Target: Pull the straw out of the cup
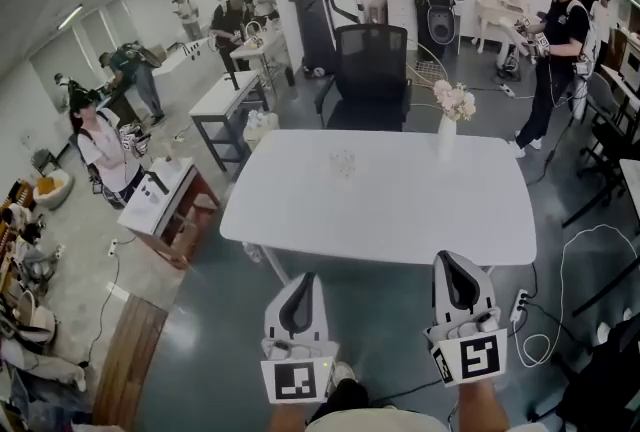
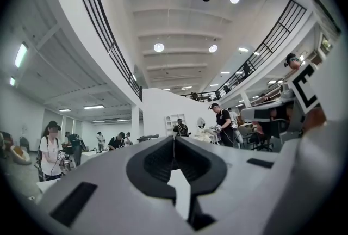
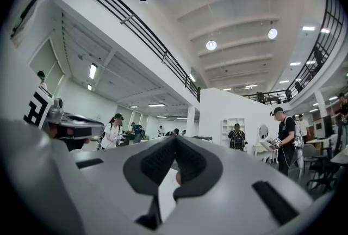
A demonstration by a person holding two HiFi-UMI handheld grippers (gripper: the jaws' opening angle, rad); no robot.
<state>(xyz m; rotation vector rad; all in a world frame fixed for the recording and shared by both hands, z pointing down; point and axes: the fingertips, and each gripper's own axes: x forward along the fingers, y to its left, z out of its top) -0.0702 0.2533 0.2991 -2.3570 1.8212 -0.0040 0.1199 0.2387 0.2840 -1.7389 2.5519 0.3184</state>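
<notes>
Shows left claw (image 1: 303,280) (image 2: 174,139) and right claw (image 1: 448,260) (image 3: 175,139) pressed together, pinching nothing, short of white rectangular counter's (image 1: 300,210) near edge. Places small clear glass cup (image 1: 342,162) near counter's middle, well apart from both claws; straw too small to make out. Sets white vase of pink flowers (image 1: 447,132) far right, black office chair (image 1: 370,70) behind.

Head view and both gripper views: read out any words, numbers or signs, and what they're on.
No readable text in any view.
The left gripper and right gripper bear only black-and-white square marker patterns, not words.
Any print on distant people's clothing is too small to read.
</notes>
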